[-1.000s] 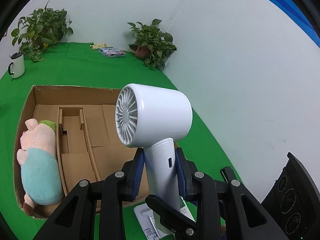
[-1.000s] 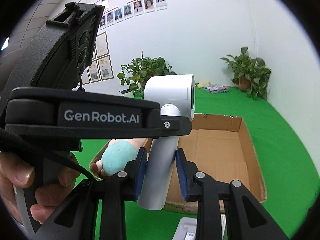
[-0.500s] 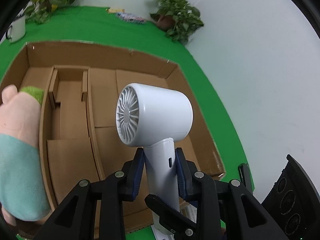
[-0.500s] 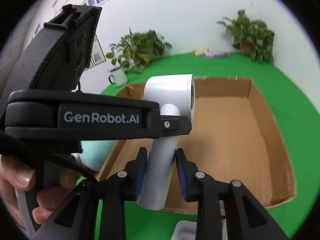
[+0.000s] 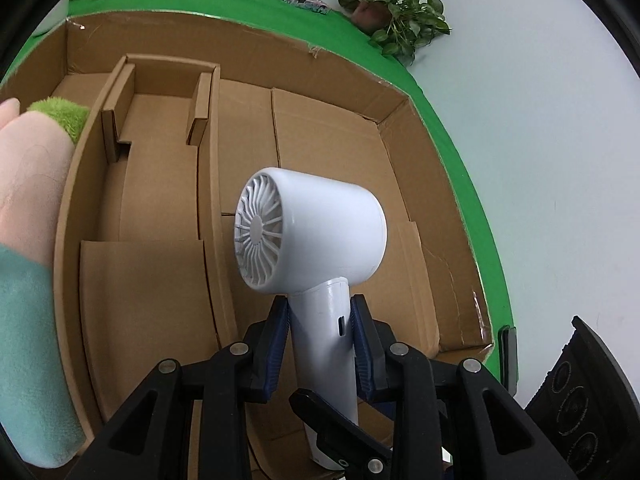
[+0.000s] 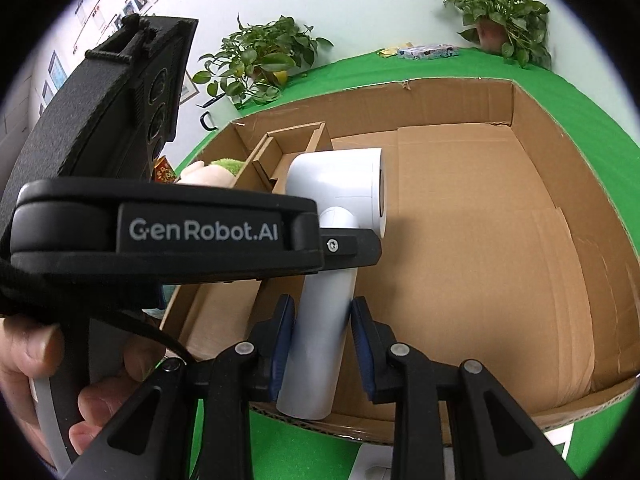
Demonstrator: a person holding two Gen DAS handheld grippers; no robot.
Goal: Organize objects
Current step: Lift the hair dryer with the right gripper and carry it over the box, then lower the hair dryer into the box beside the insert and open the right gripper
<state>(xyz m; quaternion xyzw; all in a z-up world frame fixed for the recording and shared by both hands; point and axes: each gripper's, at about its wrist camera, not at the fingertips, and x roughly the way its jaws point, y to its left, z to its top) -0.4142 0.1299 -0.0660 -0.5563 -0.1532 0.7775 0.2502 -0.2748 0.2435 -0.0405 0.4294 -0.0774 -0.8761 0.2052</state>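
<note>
With both your left tongs [image 5: 320,344] and right tongs [image 6: 322,340] clamped on the hair dryer's [image 5: 316,236] handle, uneven release could tip it against the cardboard box's [image 5: 432,184] divider [image 5: 210,184].

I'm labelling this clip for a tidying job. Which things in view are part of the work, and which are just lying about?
Part of the job:
- white hair dryer, handle clamped by both the left gripper and the right gripper
- cardboard box under it
- plush toy, at the box's left side

Lying about:
- potted plants
- small packets on the green cloth
</note>
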